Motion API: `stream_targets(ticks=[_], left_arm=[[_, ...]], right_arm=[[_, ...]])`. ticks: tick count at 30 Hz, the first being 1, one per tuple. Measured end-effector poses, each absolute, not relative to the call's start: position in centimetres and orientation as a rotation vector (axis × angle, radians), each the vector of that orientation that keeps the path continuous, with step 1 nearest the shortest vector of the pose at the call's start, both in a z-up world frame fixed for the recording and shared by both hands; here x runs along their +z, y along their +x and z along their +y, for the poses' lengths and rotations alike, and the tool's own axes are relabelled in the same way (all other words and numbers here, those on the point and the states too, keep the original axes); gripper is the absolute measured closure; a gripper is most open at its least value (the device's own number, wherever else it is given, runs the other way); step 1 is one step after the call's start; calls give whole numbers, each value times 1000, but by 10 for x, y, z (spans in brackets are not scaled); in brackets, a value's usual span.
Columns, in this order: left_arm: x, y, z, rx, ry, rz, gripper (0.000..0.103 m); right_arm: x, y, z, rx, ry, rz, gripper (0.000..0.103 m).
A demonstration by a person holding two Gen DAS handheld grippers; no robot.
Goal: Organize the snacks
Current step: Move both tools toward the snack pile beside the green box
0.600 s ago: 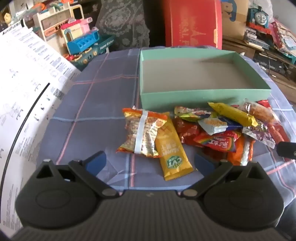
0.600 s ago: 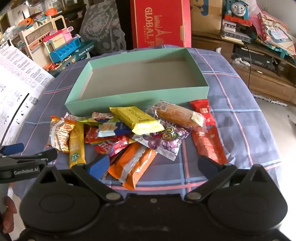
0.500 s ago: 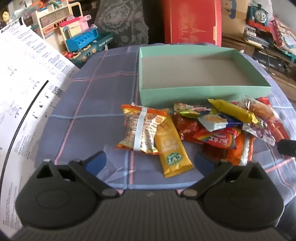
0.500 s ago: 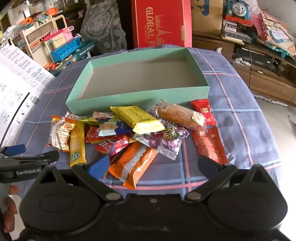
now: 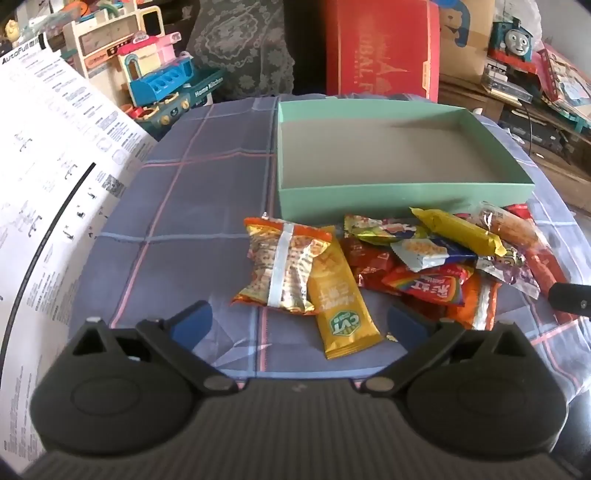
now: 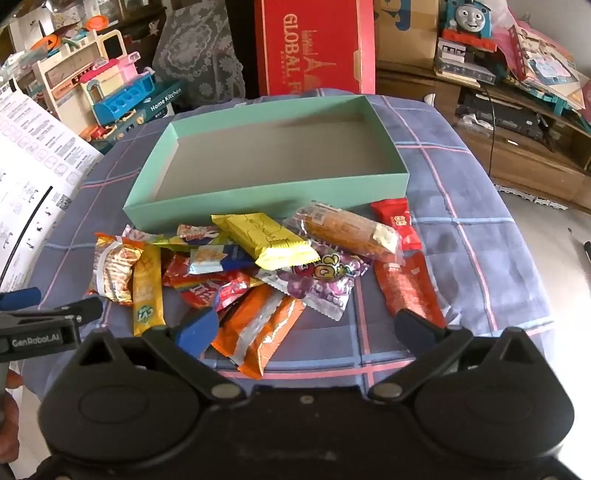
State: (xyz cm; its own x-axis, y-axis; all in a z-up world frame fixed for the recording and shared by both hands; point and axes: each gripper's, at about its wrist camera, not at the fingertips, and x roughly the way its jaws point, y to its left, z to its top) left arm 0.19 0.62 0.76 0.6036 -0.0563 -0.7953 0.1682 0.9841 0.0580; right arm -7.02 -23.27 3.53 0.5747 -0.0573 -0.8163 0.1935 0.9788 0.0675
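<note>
1. Left gripper [image 5: 297, 319] and right gripper [image 6: 303, 326] both hang fully spread, gripping nothing.
2. Snack pile [image 6: 258, 266] lies on the tablecloth [image 5: 177, 236] just before the green box [image 6: 266, 195].
3. Lower packets are partly buried.

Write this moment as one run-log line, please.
stage: start | left gripper: open, empty | right gripper: open, empty | green box: empty | snacks: piled beside box

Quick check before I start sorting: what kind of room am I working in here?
Probably a lived-in home room, maybe a playroom or storage corner: a toy kitchen set and toy train sit behind the table, with a stacked red carton.
</note>
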Motion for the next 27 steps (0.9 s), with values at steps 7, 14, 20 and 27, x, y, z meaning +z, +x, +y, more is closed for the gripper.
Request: stream_targets(ticks=[7,14,20,27], left_arm=[[11,0,0,-157,148,912,0],[10,0,-5,-188,152,919,0],[9,-1,-7,-206,159,923,0],[7,-1,-7,-231,148,928,0]], right_arm=[[36,-73,-235,-158,156,951,0],[37,-76,-236,-172,160,957,0],[35,-77,-237,-179,166,965,0],[35,-76,-237,-166,186,978,0]])
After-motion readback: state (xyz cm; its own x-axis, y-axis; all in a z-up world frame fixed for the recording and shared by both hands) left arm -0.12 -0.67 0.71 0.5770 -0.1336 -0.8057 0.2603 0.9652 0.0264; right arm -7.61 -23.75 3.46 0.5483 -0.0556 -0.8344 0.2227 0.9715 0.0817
